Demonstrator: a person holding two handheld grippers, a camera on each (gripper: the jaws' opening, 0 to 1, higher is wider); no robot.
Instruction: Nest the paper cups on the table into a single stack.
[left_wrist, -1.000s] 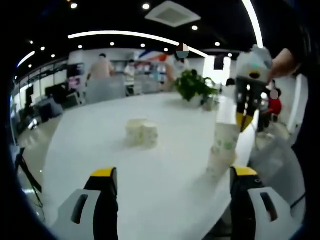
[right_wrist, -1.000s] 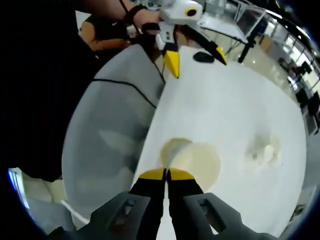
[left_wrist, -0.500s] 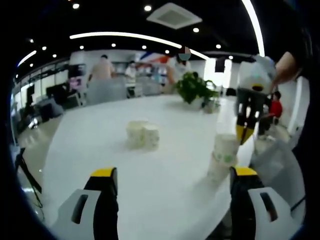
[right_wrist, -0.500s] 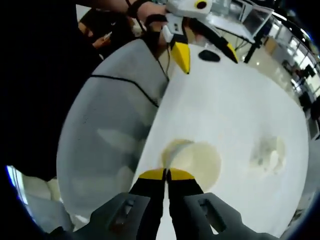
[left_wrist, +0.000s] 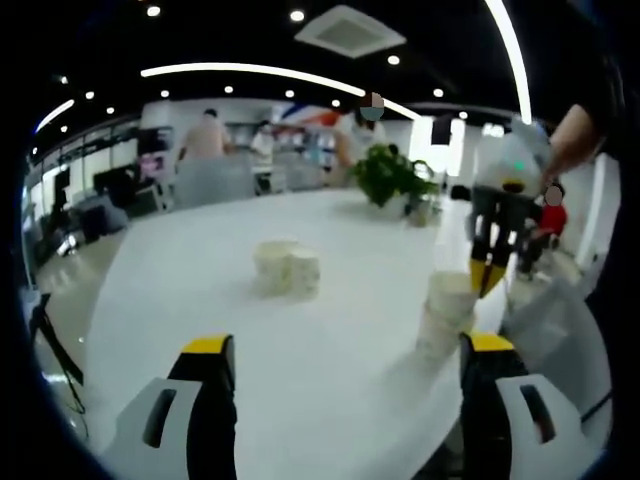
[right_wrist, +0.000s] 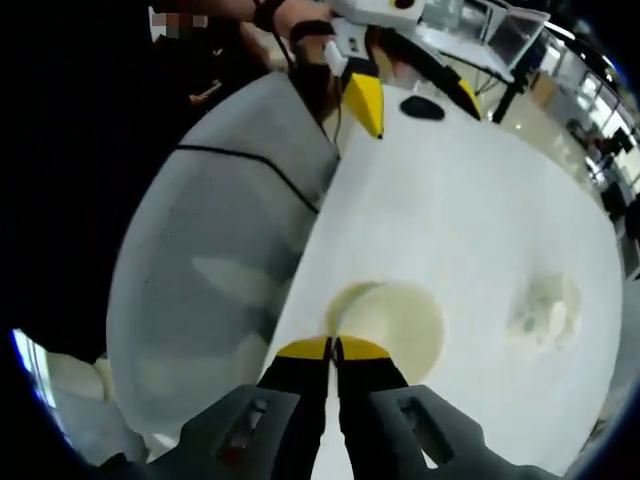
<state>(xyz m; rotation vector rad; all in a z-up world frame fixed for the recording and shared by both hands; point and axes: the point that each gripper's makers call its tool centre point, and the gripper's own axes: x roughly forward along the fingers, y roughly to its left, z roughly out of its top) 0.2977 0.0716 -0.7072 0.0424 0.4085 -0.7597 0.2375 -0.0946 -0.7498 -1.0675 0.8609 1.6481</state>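
White table, office behind: right gripper pinches the rim of the cup stack near the edge; left gripper spread wide, loose cups mid-table.

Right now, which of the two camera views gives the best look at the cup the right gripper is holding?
The left gripper view: the held cup shows side-on, topping a stack, with the right gripper pinching its rim. The right gripper view looks down into its mouth.

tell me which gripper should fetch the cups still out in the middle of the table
Left. The left gripper is open and faces the loose cups directly. The right gripper is shut on the cup stack.
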